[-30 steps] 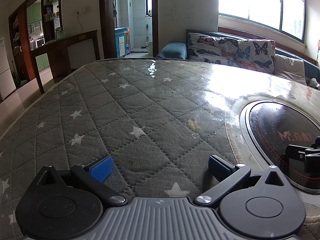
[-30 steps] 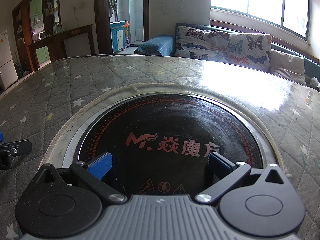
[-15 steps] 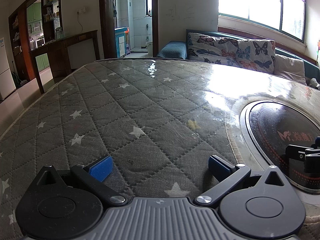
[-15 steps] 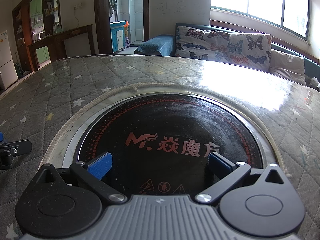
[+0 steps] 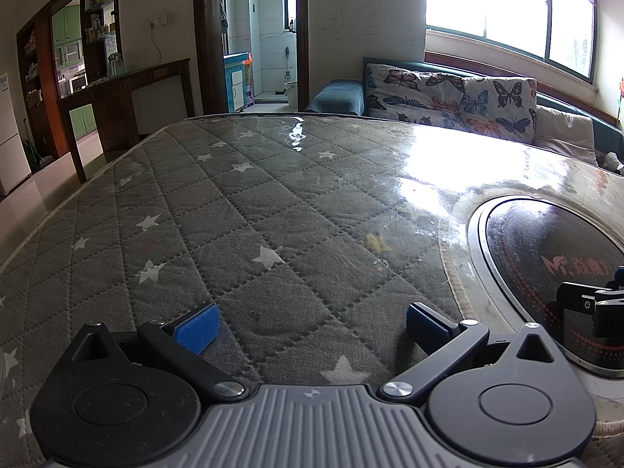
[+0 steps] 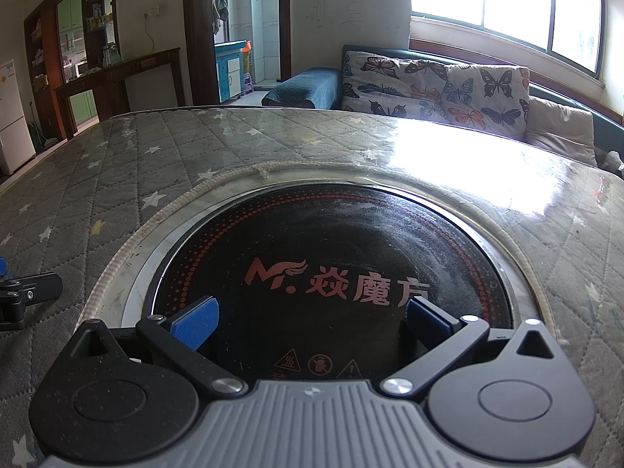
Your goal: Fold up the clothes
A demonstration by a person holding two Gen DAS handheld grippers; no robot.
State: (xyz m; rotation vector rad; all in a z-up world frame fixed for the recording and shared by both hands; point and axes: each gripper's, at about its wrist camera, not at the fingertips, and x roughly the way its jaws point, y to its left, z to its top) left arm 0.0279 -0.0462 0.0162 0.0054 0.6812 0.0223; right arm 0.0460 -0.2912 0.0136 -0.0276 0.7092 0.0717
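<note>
Round cooktop [image 5: 546, 249] cut by right frame edge; right gripper [image 5: 596, 304] mostly out of frame.

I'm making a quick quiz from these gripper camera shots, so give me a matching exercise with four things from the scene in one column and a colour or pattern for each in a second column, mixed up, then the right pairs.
Things:
1. Table cover
2. Round cooktop
3. Sofa cushions
4. Pads on the left gripper fingers

Colour or pattern:
A. Butterfly print
B. Blue
C. Grey quilting with white stars
D. Black with red lettering

Pairs: 1-C, 2-D, 3-A, 4-B
</note>
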